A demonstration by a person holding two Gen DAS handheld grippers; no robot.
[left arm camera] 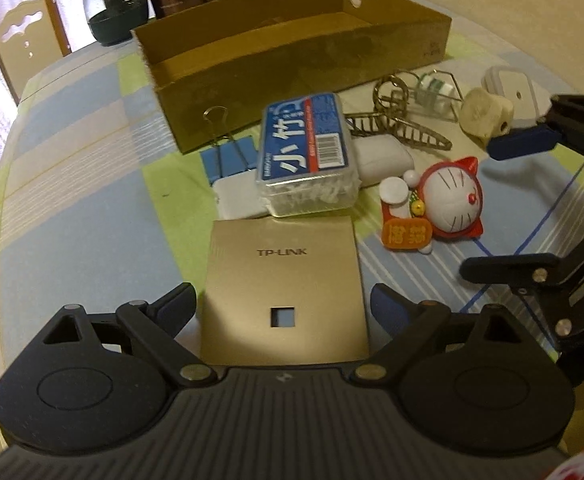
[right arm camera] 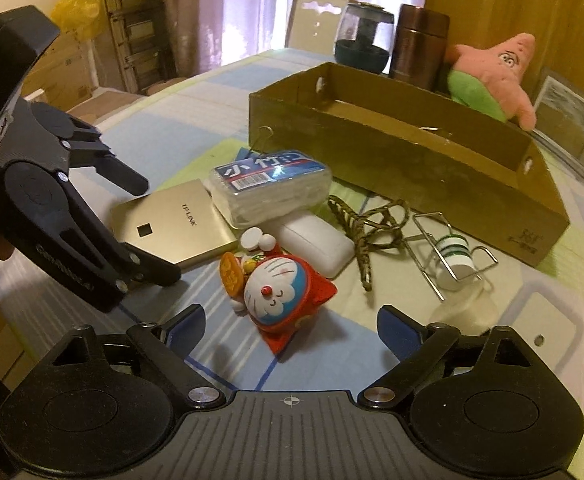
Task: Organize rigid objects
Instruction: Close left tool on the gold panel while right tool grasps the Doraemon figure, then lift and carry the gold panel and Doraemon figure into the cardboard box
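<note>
A gold TP-LINK wall plate [left arm camera: 283,280] lies flat on the checked tablecloth. My left gripper [left arm camera: 283,304] is open, one finger on each side of the plate, neither pad pressing it. A red and white cat figurine [right arm camera: 275,296] lies on its side between the fingers of my open right gripper [right arm camera: 292,318], also untouched. In the left wrist view the right gripper [left arm camera: 504,204] hangs beside the figurine [left arm camera: 448,200]. The left gripper [right arm camera: 147,228] straddles the plate [right arm camera: 171,224] in the right wrist view. Behind stands an open cardboard box [left arm camera: 271,76], nothing visible inside.
Around the plate lie a clear toothpick box with a blue label [left arm camera: 308,148], a blue binder clip [left arm camera: 231,156], a white case [right arm camera: 316,240], a hair claw [right arm camera: 372,220], a wire holder with a roll [right arm camera: 456,256] and a beige block [left arm camera: 484,114]. A glass jar [right arm camera: 364,36], a brown flask [right arm camera: 420,44] and a pink plush [right arm camera: 492,76] stand behind the box.
</note>
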